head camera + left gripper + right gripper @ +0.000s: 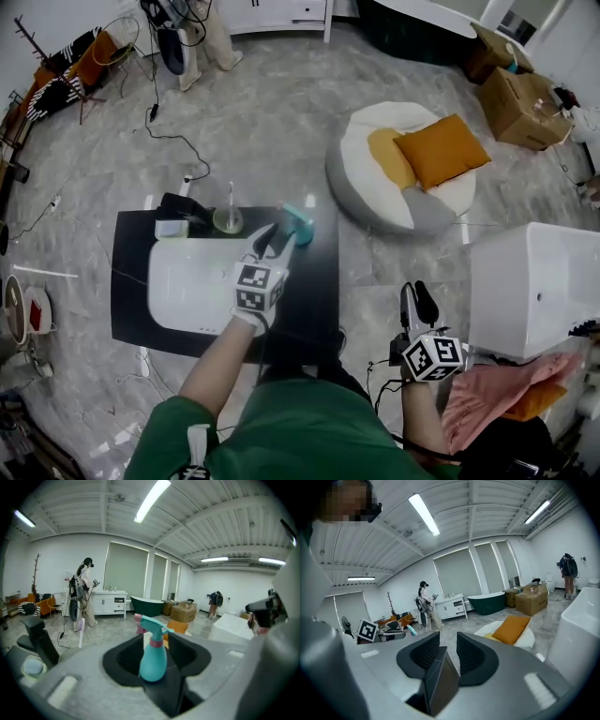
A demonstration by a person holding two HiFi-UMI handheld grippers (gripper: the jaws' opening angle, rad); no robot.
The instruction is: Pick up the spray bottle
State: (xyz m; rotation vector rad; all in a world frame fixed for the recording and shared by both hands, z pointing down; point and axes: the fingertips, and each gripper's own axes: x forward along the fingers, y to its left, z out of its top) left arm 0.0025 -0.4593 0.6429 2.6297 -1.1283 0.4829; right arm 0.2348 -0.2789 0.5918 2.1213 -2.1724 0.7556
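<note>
From your head camera, your left gripper (273,236) reaches out over the black countertop (319,300), past the white sink basin (187,286). Its tips are just short of the teal spray bottle (298,225), which stands upright near the counter's far right corner. A black faucet (183,208) and a pale round cup (228,220) sit along the far edge, to the left of the bottle. Your right gripper (417,292) hangs low at your side, well away from the counter. It is over the grey floor, between the counter and a white tub (534,281). In the left gripper view your jaws stand apart, with the bottle upright in the gap between them. Its pink trigger and teal spray head rise above the jaw tops. The bottle's sides run close to both inner faces, but you cannot tell from here whether either pad touches it. A person (84,592) stands at a white cabinet (110,602) in the background, and a dark green bathtub (146,605) is just to their right. In the right gripper view your jaws are parted by a narrow gap with nothing in it. They point across the floor, with a round beanbag and its orange cushion (511,627) ahead to the right.
</note>
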